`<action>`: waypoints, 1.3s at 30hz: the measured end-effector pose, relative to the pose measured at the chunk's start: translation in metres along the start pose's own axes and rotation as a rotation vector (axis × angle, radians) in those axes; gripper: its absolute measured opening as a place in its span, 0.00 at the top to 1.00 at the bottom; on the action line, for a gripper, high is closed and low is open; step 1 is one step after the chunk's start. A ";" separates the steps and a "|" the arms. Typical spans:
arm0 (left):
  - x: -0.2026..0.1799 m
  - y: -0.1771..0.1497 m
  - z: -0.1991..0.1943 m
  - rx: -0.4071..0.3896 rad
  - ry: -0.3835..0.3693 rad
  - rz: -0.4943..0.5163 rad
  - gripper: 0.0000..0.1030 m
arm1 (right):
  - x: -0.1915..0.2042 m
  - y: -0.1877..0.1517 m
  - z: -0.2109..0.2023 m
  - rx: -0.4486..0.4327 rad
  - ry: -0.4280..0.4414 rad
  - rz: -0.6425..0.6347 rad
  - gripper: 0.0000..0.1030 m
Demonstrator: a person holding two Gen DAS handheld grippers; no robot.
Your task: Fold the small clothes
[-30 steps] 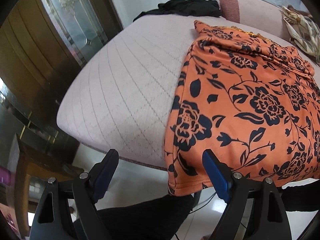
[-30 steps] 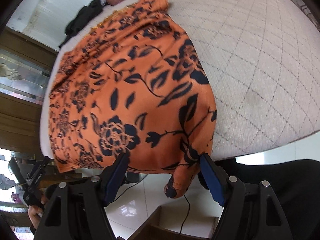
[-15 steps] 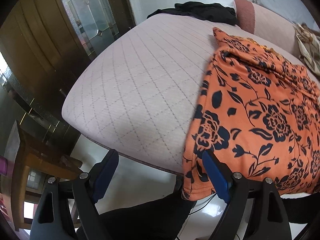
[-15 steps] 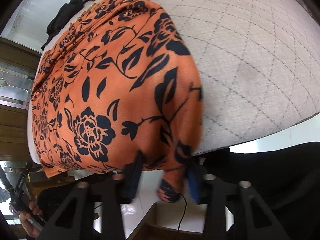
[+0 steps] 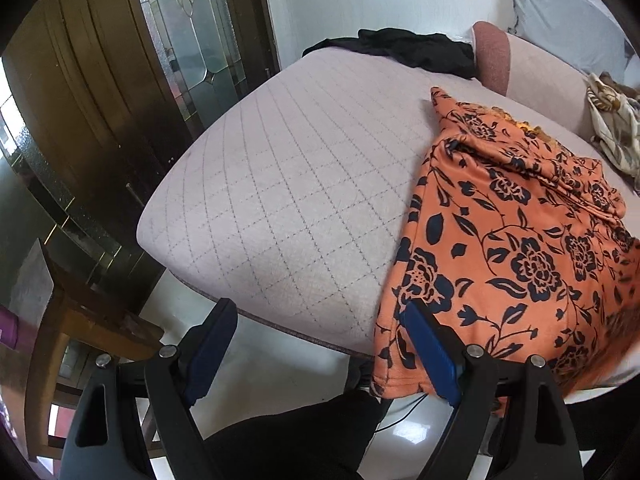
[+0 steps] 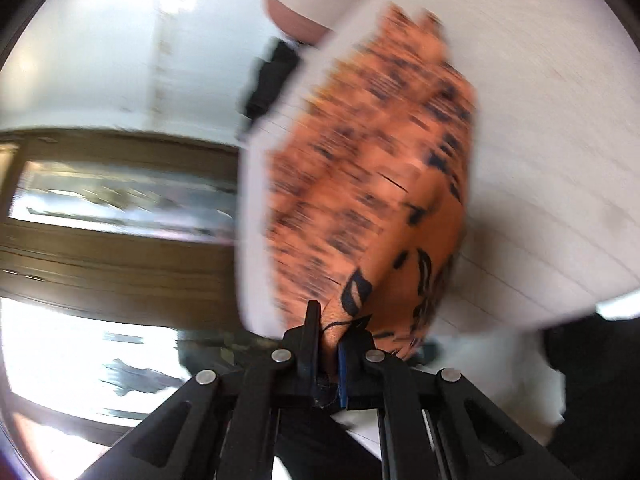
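Note:
An orange garment with black flowers [image 5: 516, 240] lies spread on the quilted pink cushion [image 5: 288, 200], its near hem hanging over the front edge. My left gripper [image 5: 320, 344] is open and empty at the cushion's front edge, its right finger just in front of the garment's left hem corner. My right gripper [image 6: 330, 332] is shut on the orange garment [image 6: 372, 184] at its near hem and lifts it; this view is blurred by motion.
A black garment [image 5: 404, 50] lies at the cushion's far edge. A patterned beige cloth [image 5: 612, 124] lies at the far right by the backrest [image 5: 532, 76]. A wooden glass-panelled door [image 5: 120, 80] stands left. A wooden stool [image 5: 80, 320] stands low left on white floor.
My right gripper closed on the garment's near hem and swung up fast with it. My left gripper shifted left, so the garment now sits further right in its view.

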State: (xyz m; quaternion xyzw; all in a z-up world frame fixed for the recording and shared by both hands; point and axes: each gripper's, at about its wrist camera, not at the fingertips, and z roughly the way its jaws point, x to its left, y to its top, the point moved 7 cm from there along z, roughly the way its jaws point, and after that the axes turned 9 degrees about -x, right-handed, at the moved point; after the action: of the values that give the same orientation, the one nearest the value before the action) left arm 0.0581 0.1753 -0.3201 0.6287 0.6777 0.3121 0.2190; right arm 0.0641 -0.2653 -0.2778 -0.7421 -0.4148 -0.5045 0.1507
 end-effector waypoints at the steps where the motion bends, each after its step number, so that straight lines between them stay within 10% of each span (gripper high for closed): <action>1: 0.000 0.000 -0.001 0.001 0.002 0.003 0.17 | 0.013 0.013 -0.003 -0.038 0.043 0.004 0.93; 11: 0.016 -0.028 0.026 0.151 -0.042 -0.107 0.17 | 0.008 0.087 -0.013 -0.232 0.050 0.092 0.93; 24: 0.017 -0.026 0.028 0.225 -0.230 -0.368 0.17 | -0.017 0.078 -0.014 -0.204 -0.004 0.068 0.93; 39: -0.031 -0.027 0.022 0.290 -0.315 -0.383 0.17 | -0.031 0.070 -0.008 -0.189 -0.030 0.086 0.93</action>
State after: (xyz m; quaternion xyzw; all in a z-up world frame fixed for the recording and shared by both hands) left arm 0.0575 0.1478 -0.3571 0.5549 0.7793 0.0636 0.2842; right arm 0.1082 -0.3272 -0.2880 -0.7775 -0.3356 -0.5233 0.0954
